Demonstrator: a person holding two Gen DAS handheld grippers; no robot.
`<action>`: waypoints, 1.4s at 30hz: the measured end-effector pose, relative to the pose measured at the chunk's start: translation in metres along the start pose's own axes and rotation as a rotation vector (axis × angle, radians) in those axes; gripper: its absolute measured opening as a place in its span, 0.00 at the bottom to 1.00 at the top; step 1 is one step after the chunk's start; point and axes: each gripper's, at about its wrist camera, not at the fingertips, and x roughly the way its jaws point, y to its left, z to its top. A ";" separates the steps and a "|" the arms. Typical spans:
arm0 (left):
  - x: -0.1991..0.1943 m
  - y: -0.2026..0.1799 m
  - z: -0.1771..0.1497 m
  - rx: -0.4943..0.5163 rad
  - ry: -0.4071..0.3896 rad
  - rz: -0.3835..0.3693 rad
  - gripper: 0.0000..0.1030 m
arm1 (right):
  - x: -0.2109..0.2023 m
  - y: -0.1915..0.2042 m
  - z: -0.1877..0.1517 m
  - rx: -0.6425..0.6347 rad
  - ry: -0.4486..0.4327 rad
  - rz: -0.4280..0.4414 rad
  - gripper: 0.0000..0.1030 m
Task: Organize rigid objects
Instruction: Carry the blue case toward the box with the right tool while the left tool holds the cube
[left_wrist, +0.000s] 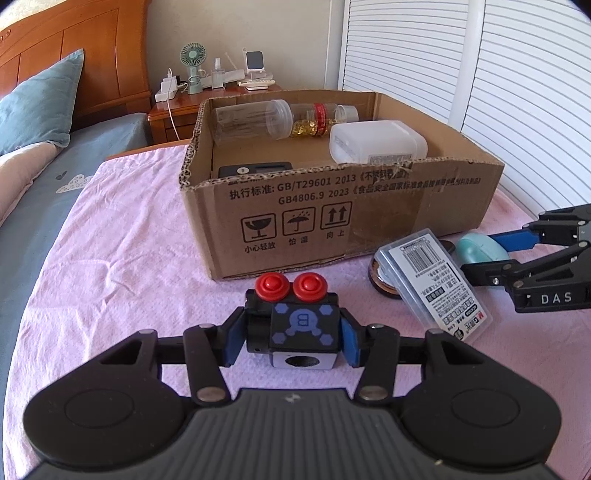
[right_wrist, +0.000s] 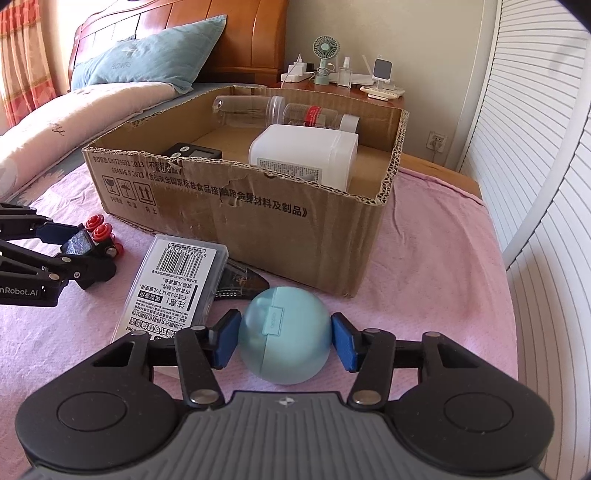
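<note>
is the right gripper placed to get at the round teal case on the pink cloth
Probably yes: the right gripper already straddles the round teal case, one pad on each side, with nothing between them, though the pads look slightly apart from it.

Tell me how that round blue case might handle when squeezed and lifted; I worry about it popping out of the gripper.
The blue case looks smooth and domed, so the right gripper pads touch only curved sides; it may squirt forward or back. It appears hard-shelled and probably light. A seam and latch run across it, so hard squeezing might spring it open. Released on the pink cloth, it could rock.
</note>
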 end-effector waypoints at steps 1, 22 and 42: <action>-0.001 0.001 0.000 -0.002 0.002 -0.005 0.49 | -0.001 0.001 0.000 0.000 -0.002 -0.004 0.56; -0.045 0.003 0.018 0.123 0.032 -0.063 0.49 | -0.049 0.000 0.018 -0.017 -0.027 0.010 0.56; -0.074 0.038 0.038 0.130 -0.053 -0.029 0.49 | -0.033 0.042 0.116 -0.114 -0.124 0.090 0.56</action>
